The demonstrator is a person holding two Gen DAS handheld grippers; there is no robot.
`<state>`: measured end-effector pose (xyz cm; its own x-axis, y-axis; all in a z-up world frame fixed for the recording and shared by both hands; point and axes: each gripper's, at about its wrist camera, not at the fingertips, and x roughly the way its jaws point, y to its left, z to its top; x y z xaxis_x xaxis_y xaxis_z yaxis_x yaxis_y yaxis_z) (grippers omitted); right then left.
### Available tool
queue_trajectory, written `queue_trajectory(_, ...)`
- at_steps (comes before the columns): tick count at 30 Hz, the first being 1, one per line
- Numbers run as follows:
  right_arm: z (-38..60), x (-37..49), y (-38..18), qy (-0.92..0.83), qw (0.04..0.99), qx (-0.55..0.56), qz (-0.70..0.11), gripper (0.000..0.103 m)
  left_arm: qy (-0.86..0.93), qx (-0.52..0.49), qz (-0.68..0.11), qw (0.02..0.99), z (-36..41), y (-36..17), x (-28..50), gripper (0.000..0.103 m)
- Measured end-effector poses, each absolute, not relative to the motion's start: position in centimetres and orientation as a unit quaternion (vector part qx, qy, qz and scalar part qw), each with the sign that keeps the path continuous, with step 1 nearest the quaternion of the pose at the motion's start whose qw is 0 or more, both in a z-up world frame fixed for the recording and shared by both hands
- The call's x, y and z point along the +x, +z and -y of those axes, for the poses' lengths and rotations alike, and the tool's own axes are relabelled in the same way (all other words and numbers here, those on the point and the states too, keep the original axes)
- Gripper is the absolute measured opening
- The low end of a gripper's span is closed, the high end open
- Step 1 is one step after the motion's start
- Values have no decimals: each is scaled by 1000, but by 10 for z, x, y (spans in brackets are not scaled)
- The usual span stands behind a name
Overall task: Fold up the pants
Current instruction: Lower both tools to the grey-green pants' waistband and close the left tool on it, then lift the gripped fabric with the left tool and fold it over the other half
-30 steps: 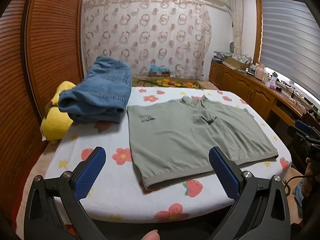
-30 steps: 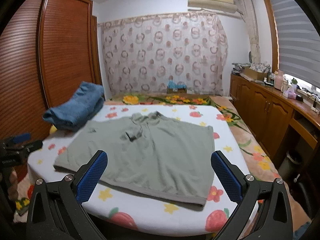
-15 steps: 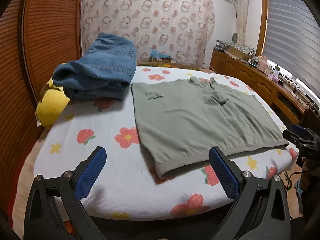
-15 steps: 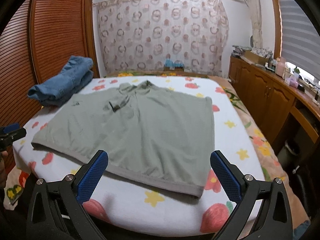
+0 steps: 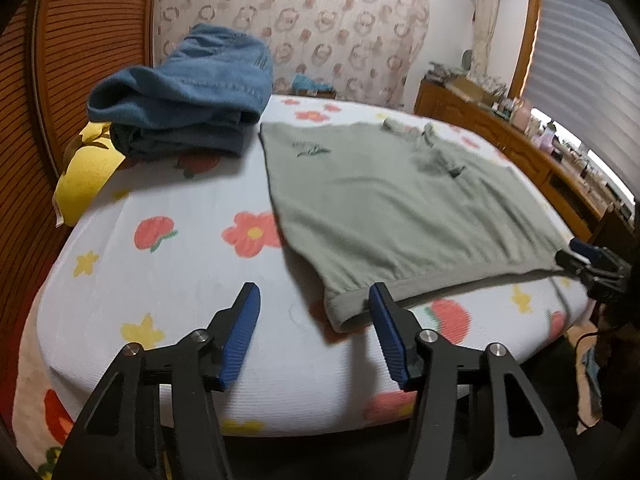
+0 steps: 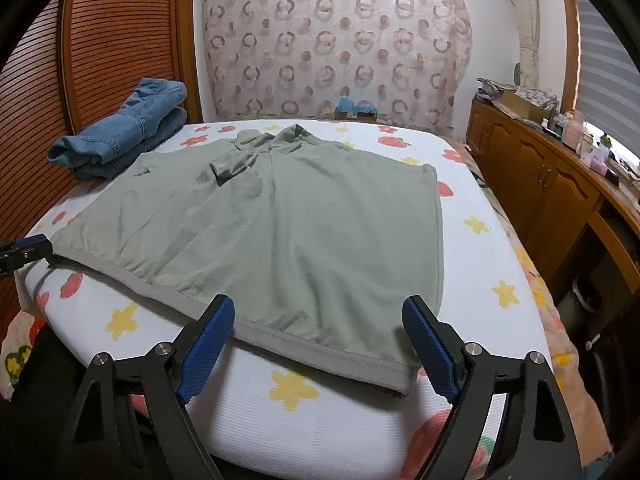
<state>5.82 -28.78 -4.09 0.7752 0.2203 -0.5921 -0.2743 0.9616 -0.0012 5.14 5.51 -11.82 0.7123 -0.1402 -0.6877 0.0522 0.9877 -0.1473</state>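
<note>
Green garment [image 6: 288,232] lying flat on flowered bed [image 6: 480,248], chest logo unreadable, left claw [image 5: 314,312] and right claw [image 6: 318,320] both gaping, holding nothing.

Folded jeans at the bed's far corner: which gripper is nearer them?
Left. The left gripper sits at the green garment's near corner on the jeans' side; the right gripper is at the opposite near corner.
</note>
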Motion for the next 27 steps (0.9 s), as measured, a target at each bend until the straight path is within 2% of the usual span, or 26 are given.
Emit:
queue_trajectory(8, 293, 48, -46, 134, 940, -47, -311, 83, -50, -46, -375, 925, -53, -121, 53, 53)
queue_trajectory(13, 299, 50, -45, 139, 940, -37, -308, 83, -59, -41, -376, 924, -50, -120, 54, 35)
queue_trajectory(17, 303, 47, -45, 142, 941, -37, -306, 83, -73, -46, -379, 922, -47, -120, 55, 26)
queue_trajectory(20, 301, 53, -44, 142, 941, -38, -305, 83, -86, -51, -380, 920, -45, -119, 55, 12)
queue_trajectory(22, 298, 60, -42, 142, 940, -39, -306, 83, -93, -48, -371, 923, -41, -114, 53, 8)
queue_trajectory(27, 298, 63, -41, 147, 939, -42, -309, 83, -113, -49, -349, 929, -34, -93, 54, 8)
